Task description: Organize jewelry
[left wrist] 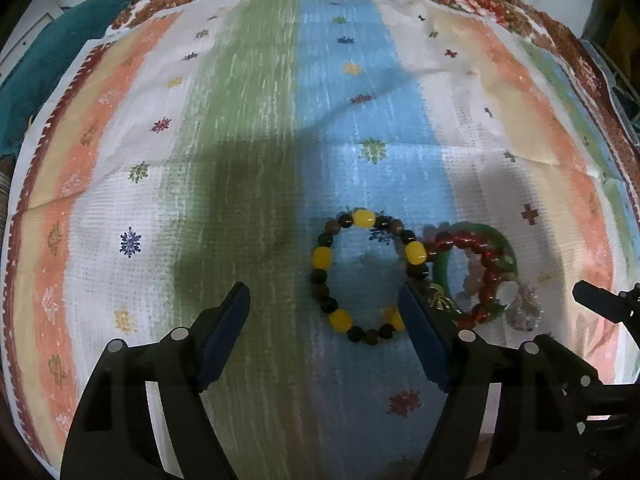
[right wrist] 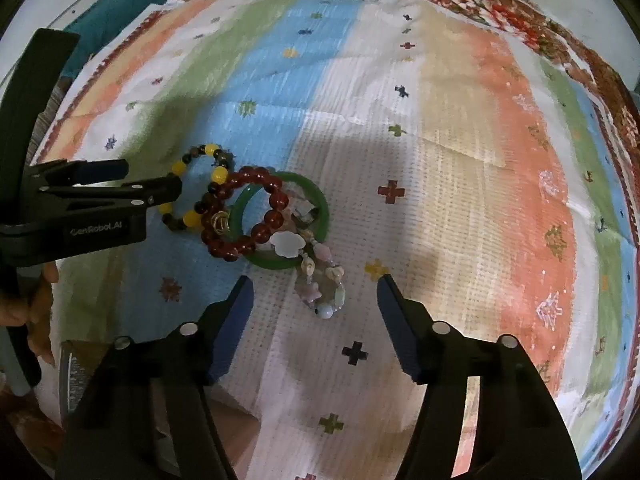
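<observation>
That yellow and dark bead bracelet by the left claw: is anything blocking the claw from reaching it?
Nothing visible. The left claw hangs open over the yellow and dark bead bracelet, bare cloth between. The red bead bracelet crowds its right edge.

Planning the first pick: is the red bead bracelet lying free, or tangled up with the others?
Overlapping, not free: the red bead bracelet lies across the green bangle and touches the yellow-and-dark bead bracelet. Whether it is interlinked cannot be told.

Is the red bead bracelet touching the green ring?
Touching. The right wrist view shows the red bead bracelet draped across the green bangle, its beads lying over the rim in two places.
</observation>
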### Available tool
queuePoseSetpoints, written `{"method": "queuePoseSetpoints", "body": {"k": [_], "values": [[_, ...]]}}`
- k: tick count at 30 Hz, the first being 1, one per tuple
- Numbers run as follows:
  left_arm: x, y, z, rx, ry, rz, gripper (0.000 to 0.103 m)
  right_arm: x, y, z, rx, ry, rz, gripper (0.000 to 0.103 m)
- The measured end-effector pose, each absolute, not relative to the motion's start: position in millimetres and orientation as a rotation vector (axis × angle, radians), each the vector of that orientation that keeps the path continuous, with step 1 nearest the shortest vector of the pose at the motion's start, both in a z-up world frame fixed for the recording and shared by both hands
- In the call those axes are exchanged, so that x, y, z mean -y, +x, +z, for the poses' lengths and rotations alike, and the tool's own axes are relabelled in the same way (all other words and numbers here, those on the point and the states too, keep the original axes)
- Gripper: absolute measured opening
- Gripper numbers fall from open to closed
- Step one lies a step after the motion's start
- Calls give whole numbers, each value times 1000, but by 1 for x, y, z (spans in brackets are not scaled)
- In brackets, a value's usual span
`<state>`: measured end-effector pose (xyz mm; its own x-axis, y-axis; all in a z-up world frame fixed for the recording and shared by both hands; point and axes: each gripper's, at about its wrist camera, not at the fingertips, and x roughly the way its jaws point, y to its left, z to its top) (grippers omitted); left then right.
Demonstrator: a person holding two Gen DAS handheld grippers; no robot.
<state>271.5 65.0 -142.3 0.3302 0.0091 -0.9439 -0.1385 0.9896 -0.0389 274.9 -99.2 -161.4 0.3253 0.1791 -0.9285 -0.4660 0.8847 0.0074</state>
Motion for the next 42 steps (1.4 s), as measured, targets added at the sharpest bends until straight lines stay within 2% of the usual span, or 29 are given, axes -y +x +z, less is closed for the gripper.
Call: {"method": "queuePoseSetpoints", "body": {"k": [6,8,11,15,16,18,22,23,26,42], "values": [[-66,276,-154,-1260,-119,99,68,92,281,-173,-1195,-308,434,52],[-66,277,-157,-1268,-116,96,62,91,282,-178,-1207,-314,435,48],[-63,281,-161,-1283,-97,86,55,90,283,-184,-1223,-322,438,40],[-65,284,-167,-1298,-83,96,47,92,284,-189,-1240,-324,441,23],[-66,284,-167,-1295,-85,96,44,92,284,-190,-1244,-322,442,22],[-71,285,-168,-1291,-103,105,36,93,285,-191,-1249,-311,447,18],[-74,285,-170,-1283,-84,106,13,93,283,-192,-1243,-322,451,17],[-75,285,-169,-1284,-87,108,11,93,283,-192,-1241,-321,451,17],[-79,285,-167,-1286,-107,108,9,94,282,-191,-1235,-325,450,14],[-54,262,-100,-1157,-106,48,9,111,269,-138,-1129,-257,468,14]]}}
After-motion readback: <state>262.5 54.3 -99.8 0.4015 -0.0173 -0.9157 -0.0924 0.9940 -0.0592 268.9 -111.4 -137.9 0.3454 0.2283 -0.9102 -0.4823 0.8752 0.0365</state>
